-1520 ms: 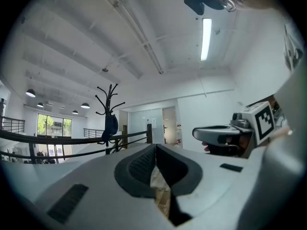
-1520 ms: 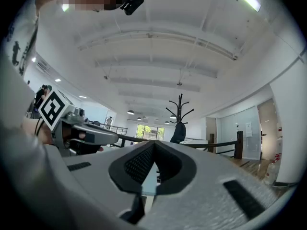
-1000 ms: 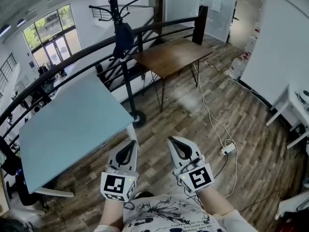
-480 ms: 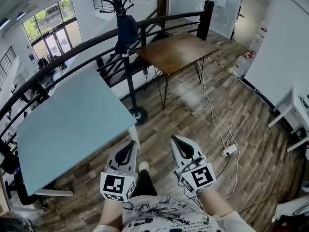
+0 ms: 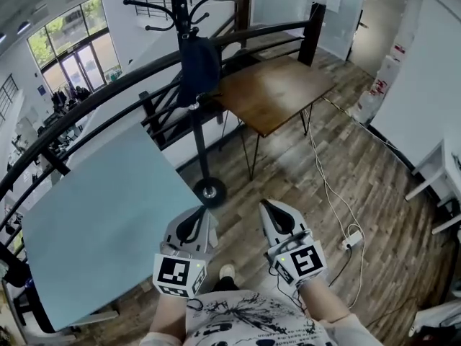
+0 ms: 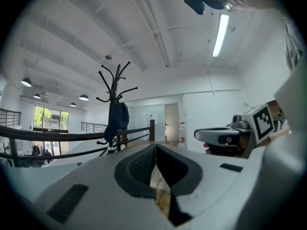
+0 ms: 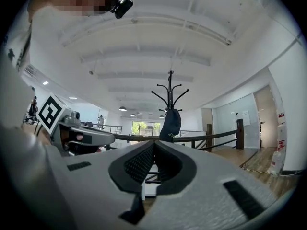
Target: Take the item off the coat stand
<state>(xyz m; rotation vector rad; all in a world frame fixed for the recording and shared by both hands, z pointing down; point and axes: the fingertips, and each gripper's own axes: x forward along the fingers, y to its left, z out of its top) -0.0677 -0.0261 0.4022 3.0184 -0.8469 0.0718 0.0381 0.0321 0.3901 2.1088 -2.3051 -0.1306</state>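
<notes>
A black coat stand (image 5: 193, 85) rises by the railing, its round base (image 5: 210, 192) on the wood floor. A dark blue cap (image 5: 199, 69) hangs from one of its hooks; it also shows as the cap (image 6: 116, 122) in the left gripper view and the cap (image 7: 170, 123) in the right gripper view. My left gripper (image 5: 196, 220) and right gripper (image 5: 272, 213) are held side by side low in the head view, well short of the stand. Both are shut with nothing between the jaws.
A pale blue table (image 5: 94, 222) stands at the left, close to the left gripper. A brown wooden table (image 5: 274, 92) sits beyond the stand. A black railing (image 5: 108, 92) runs behind. A white cable and power strip (image 5: 351, 238) lie on the floor at right.
The view has advanced toward the coat stand: the stand, its base and the cap now sit lower and larger in the head view. Both grippers keep their pose and stay shut.
</notes>
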